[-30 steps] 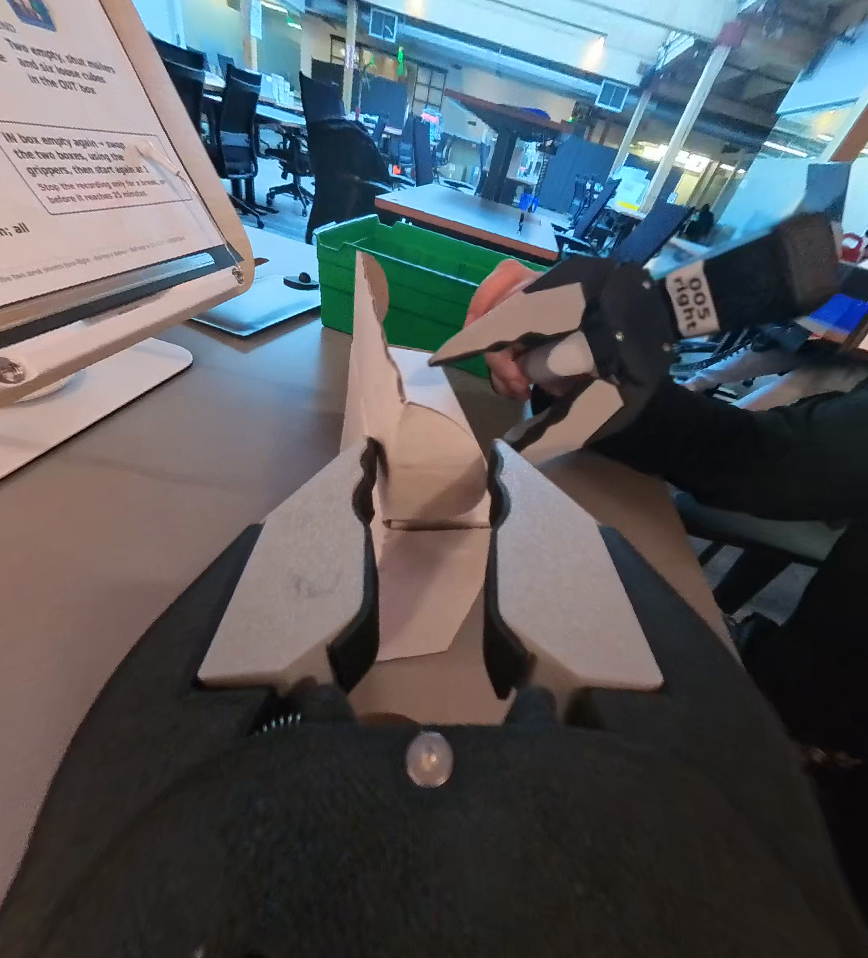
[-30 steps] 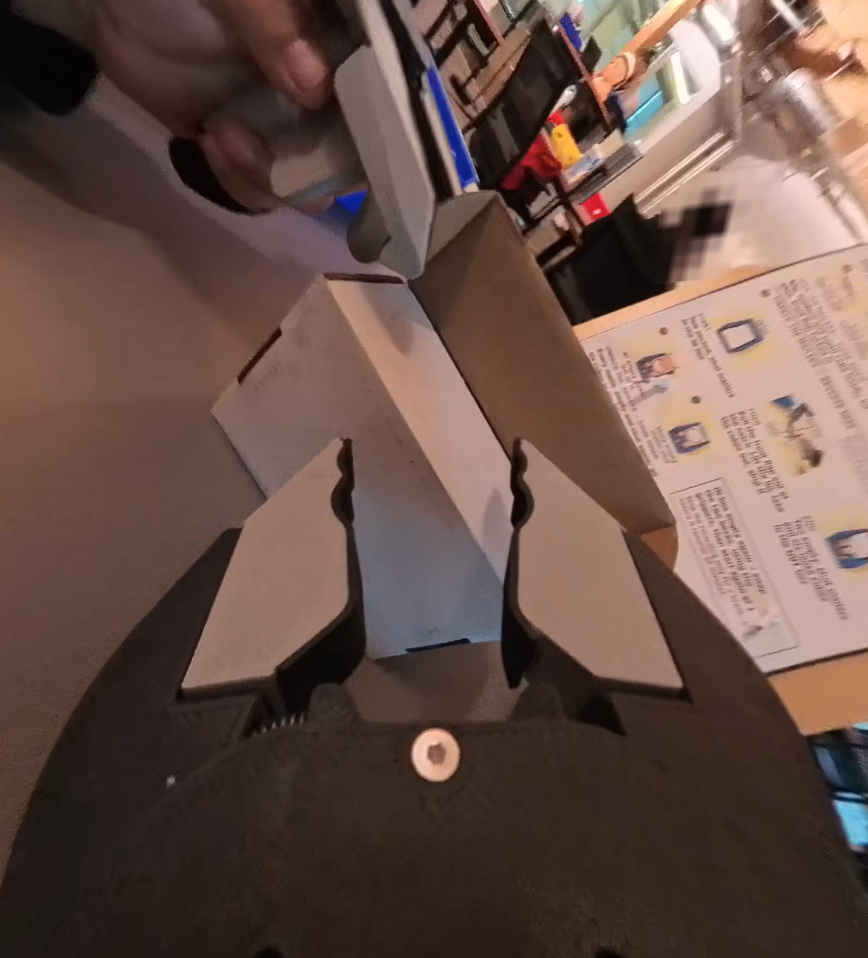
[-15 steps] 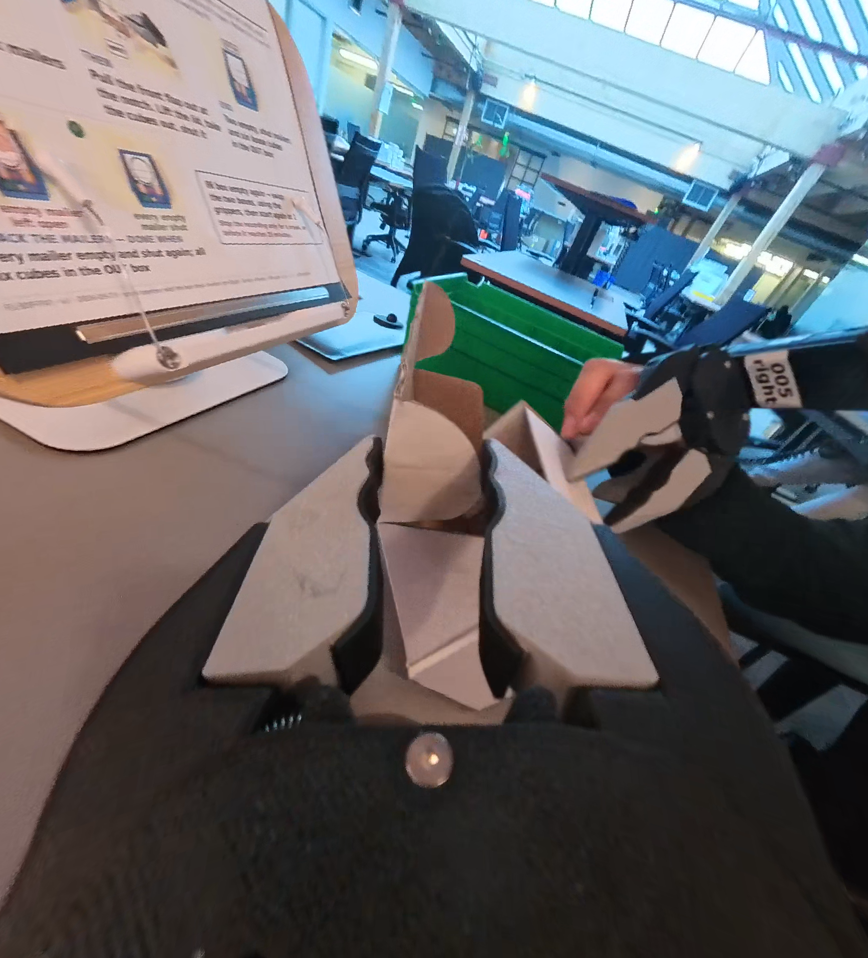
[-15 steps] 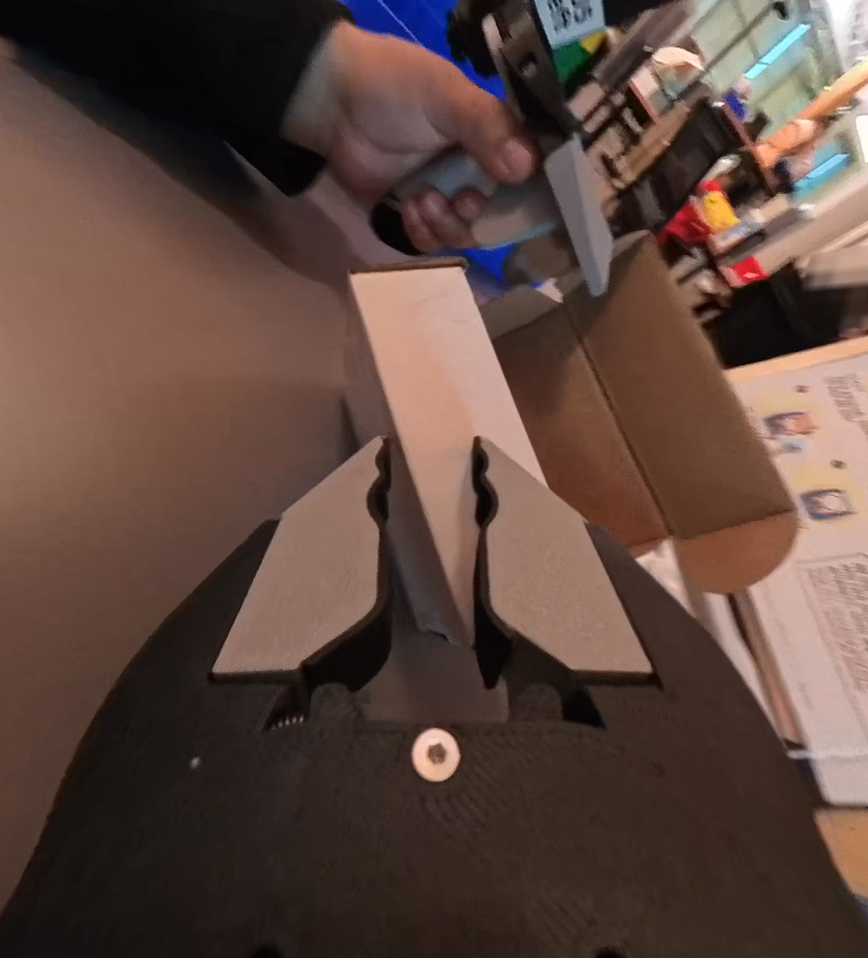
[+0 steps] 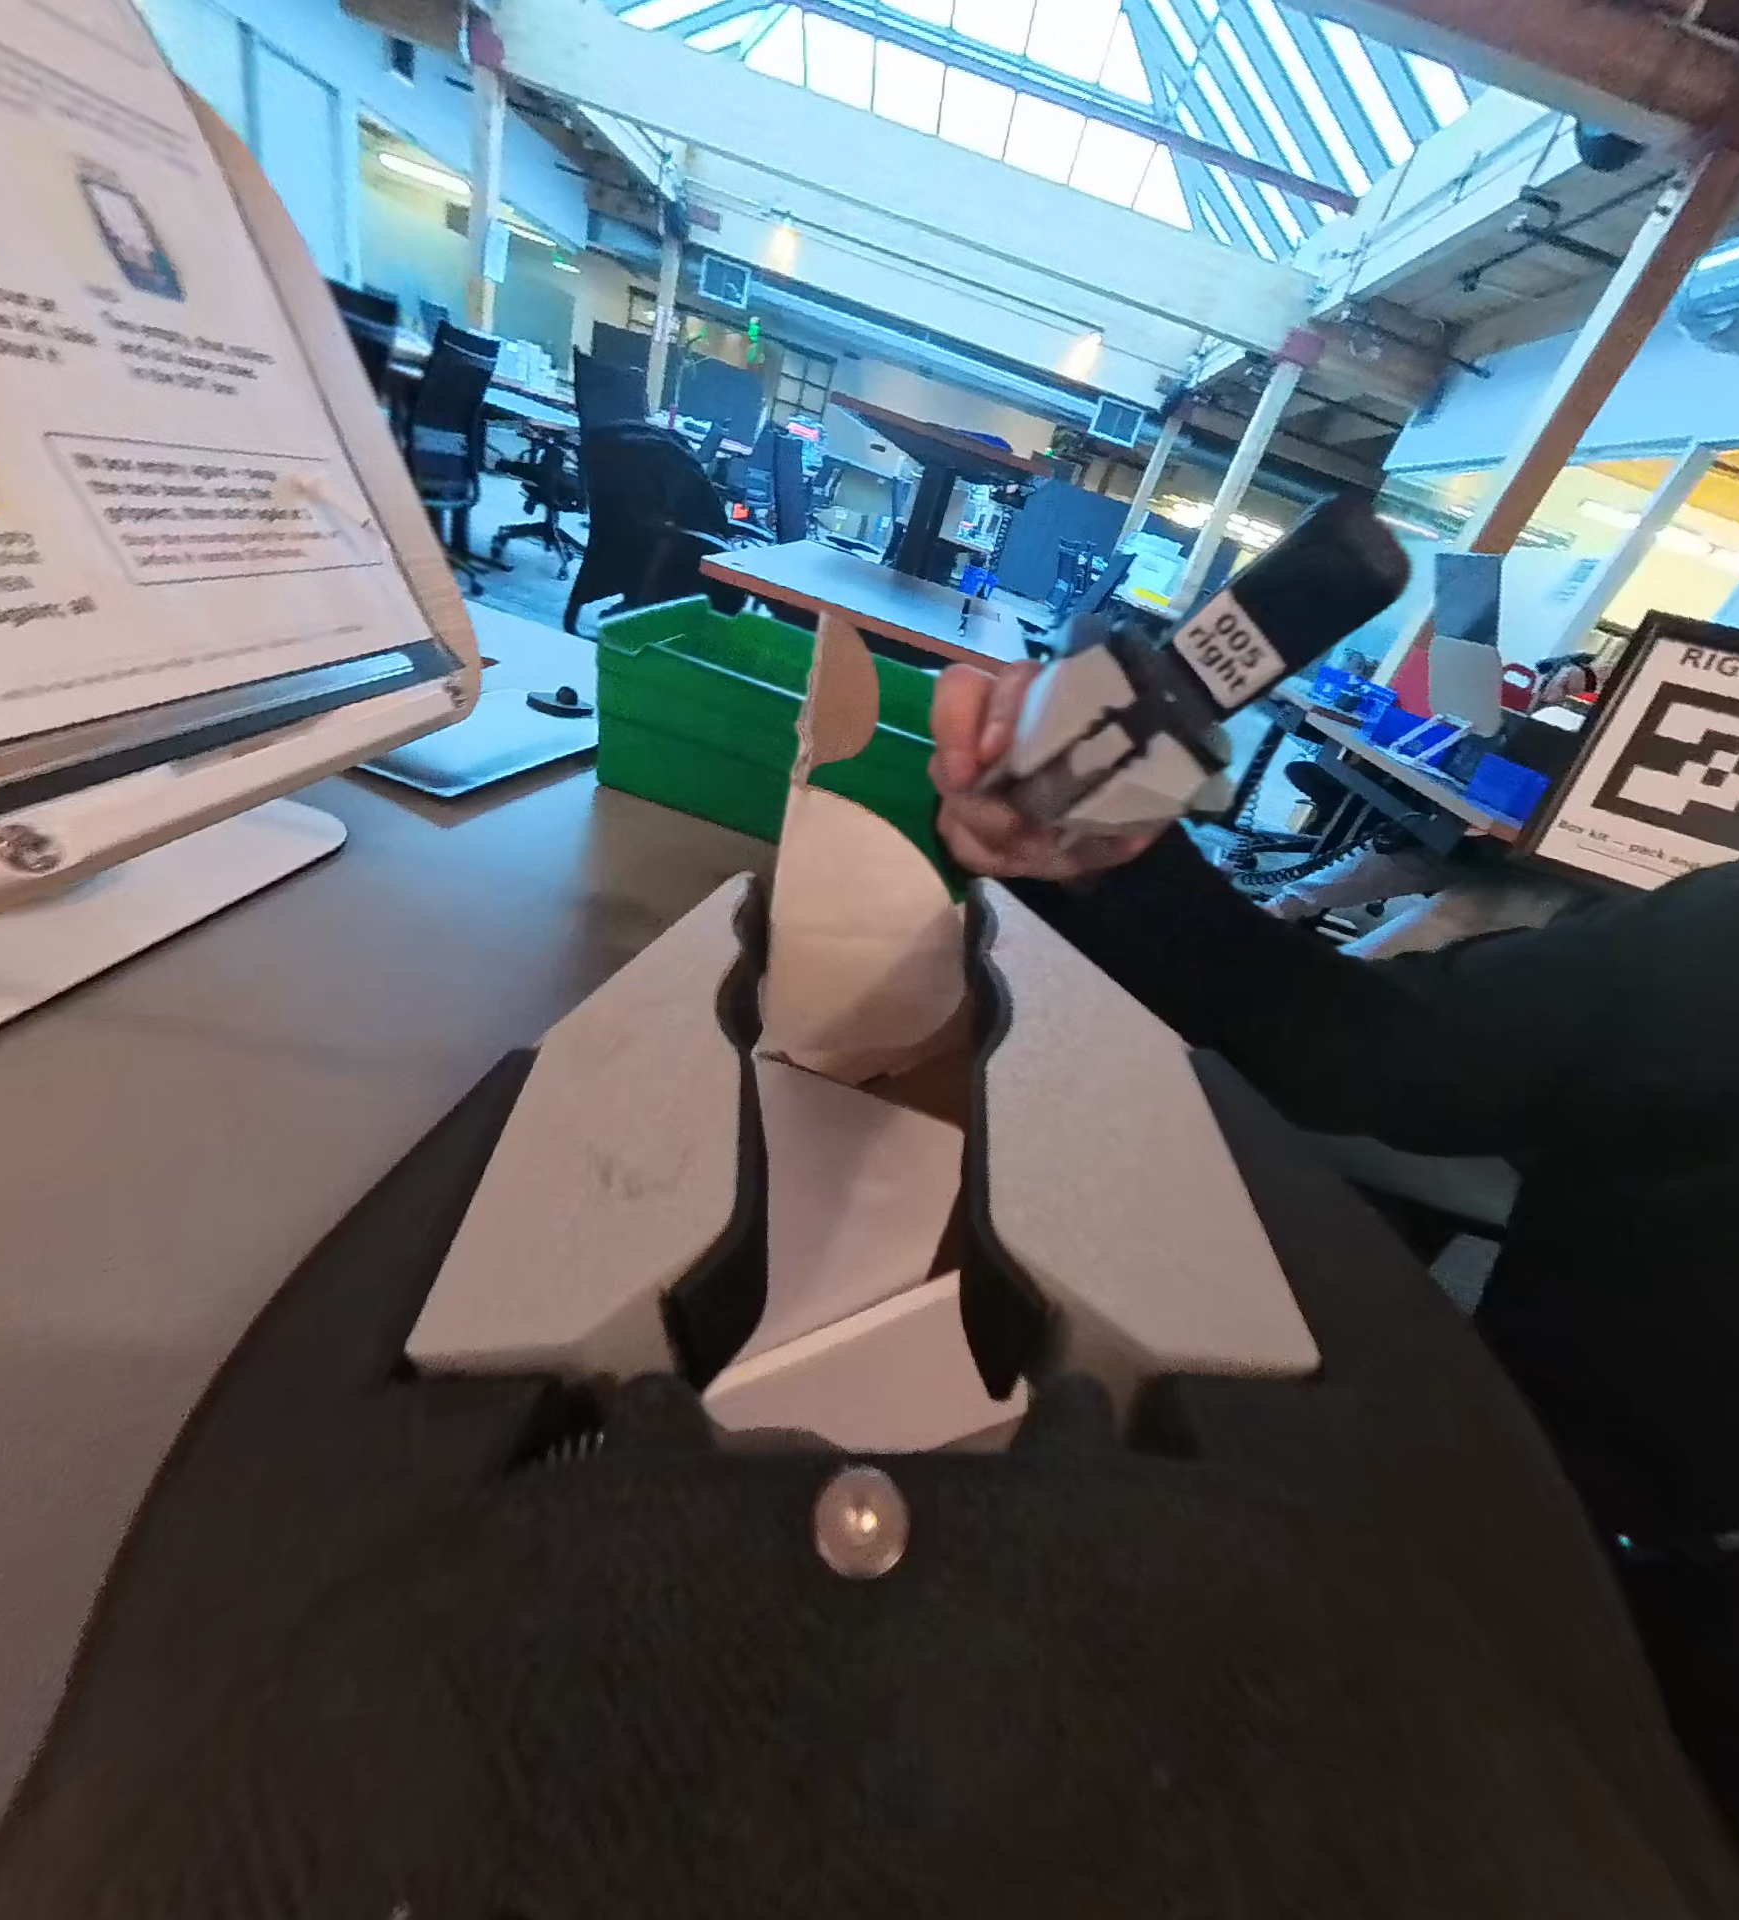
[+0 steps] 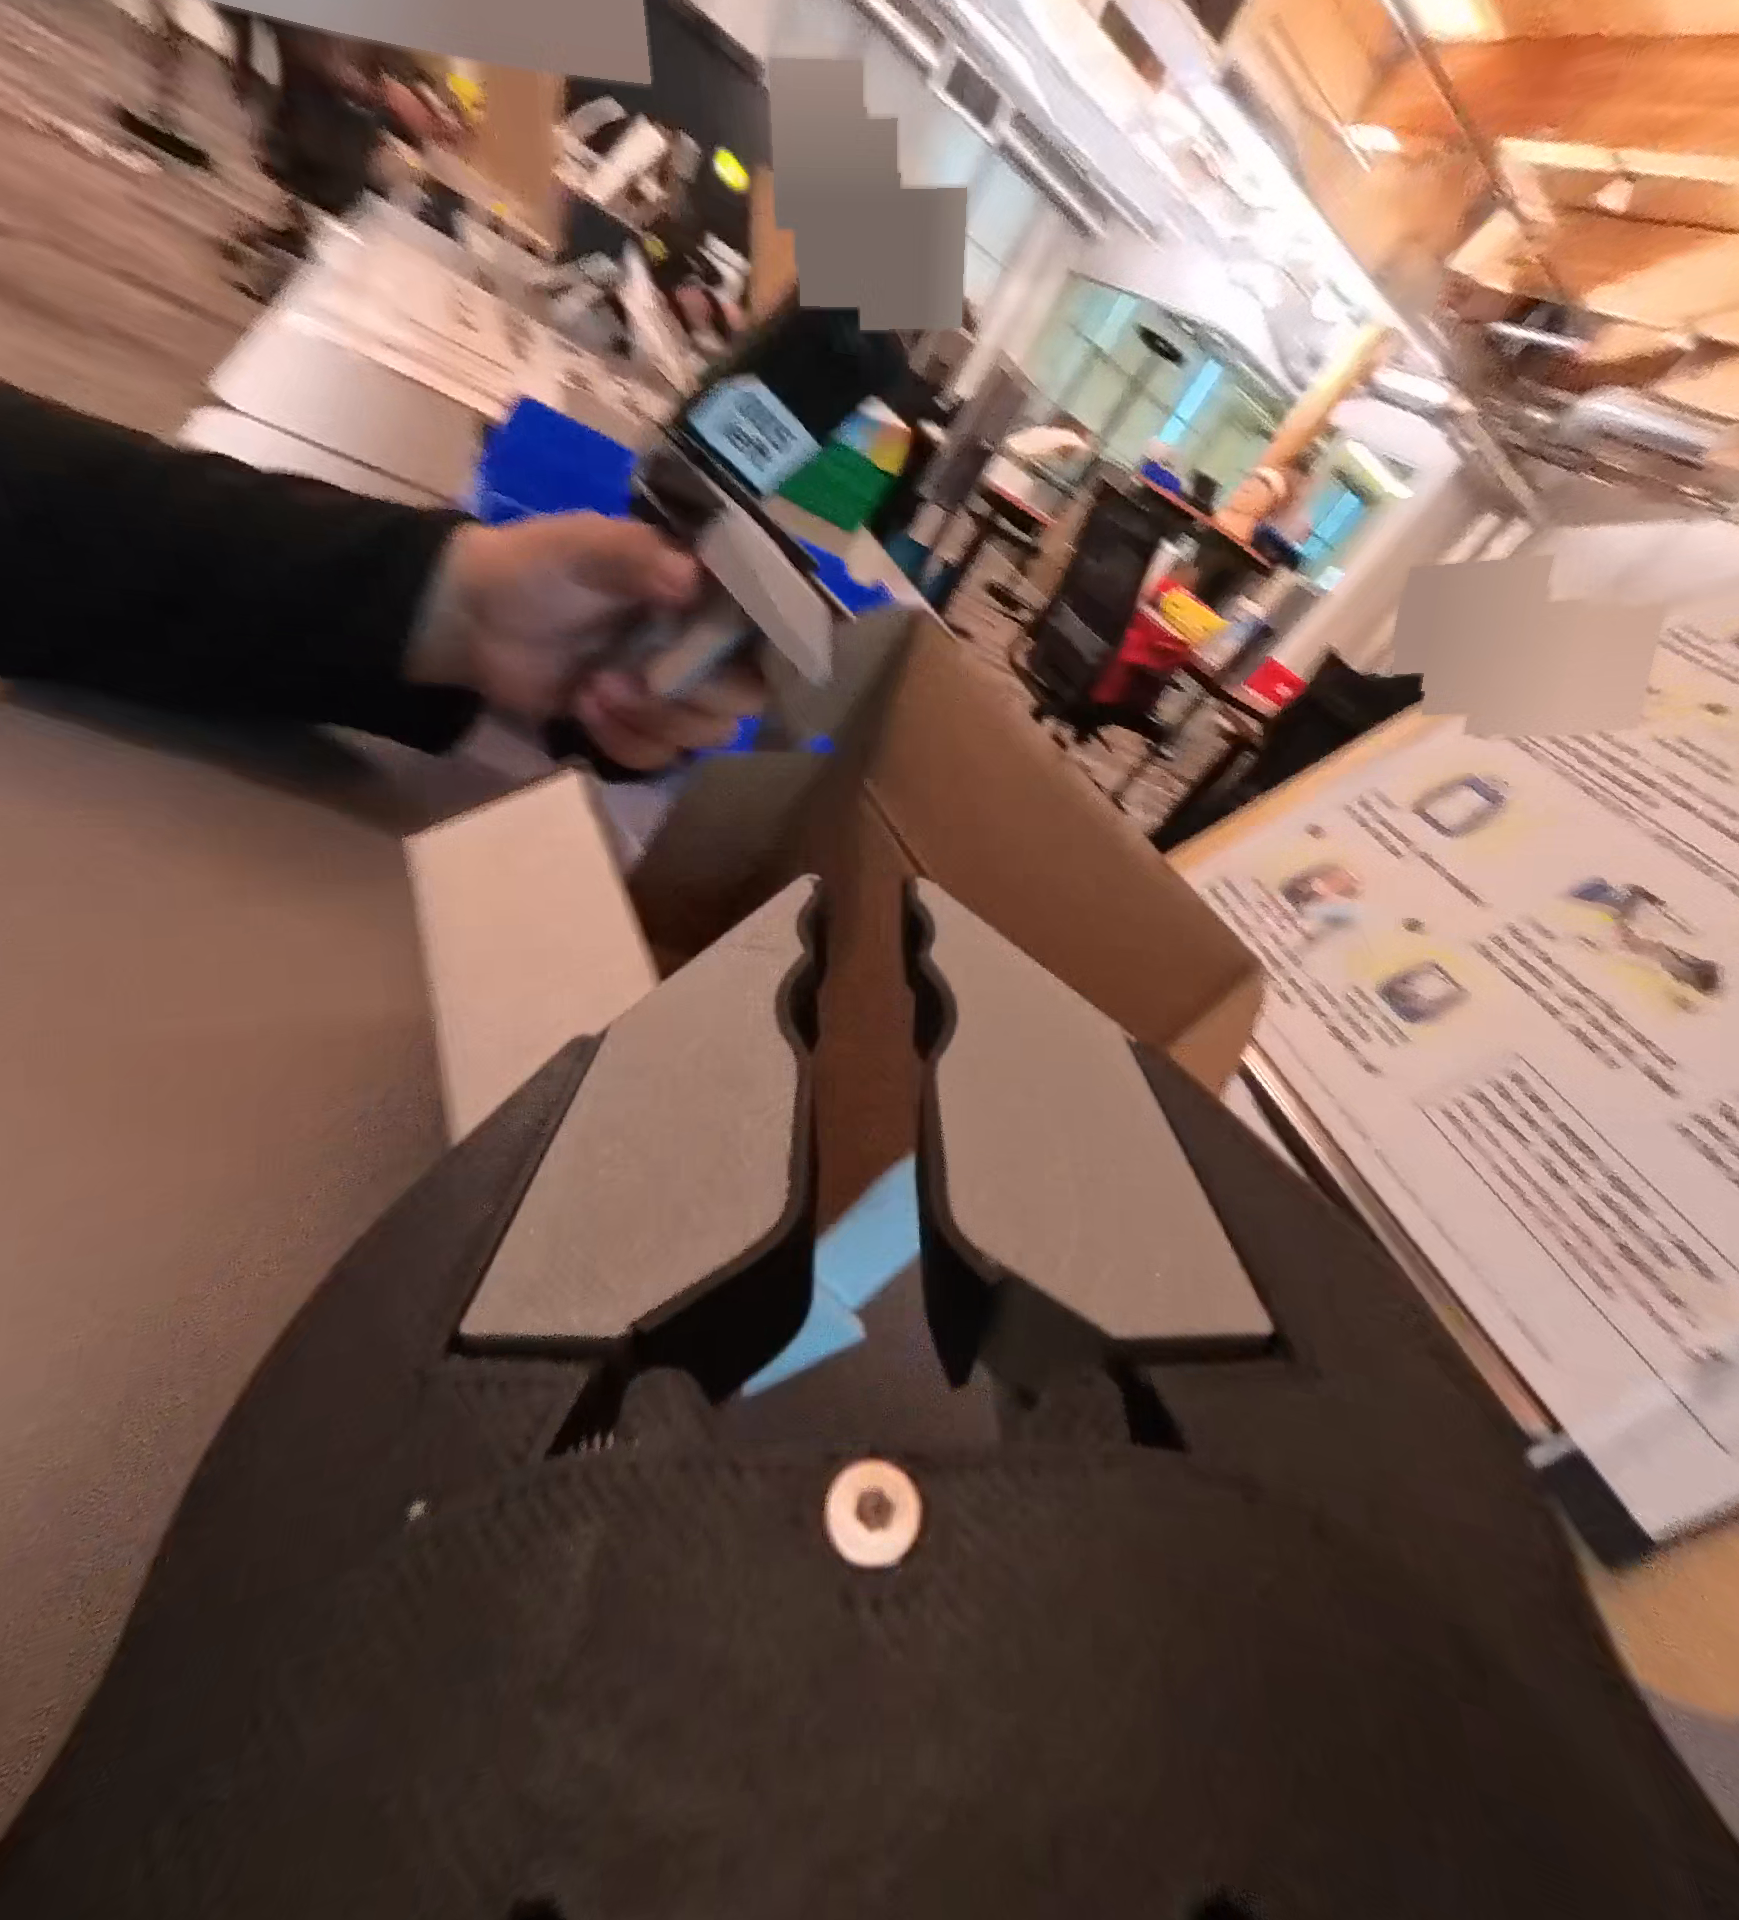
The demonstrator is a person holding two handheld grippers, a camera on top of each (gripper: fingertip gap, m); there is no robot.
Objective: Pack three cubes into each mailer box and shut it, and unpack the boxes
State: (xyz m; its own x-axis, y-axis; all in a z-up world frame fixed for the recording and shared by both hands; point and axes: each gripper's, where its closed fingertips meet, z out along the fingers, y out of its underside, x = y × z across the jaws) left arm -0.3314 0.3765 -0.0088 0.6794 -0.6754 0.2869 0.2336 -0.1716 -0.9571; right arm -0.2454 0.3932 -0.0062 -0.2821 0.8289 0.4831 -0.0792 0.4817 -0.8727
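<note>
While the left tool pinches a mailer box flap, the right tool clamps its lid

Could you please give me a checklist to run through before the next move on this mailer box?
1. Lid raised: ok; the mailer box has its brown lid standing open.
2. Left gripper hold: cannot tell; the white flap sits between its fingers, clamping unclear.
3. Right gripper hold: cannot tell; brown cardboard shows in its narrow gap.
4. Contents: cannot tell; only a light blue piece shows low between the right fingers.
5. Green bin ready: ok; it stands behind the box.
6. Right wrist view sharp: not ok; blurred.
</note>
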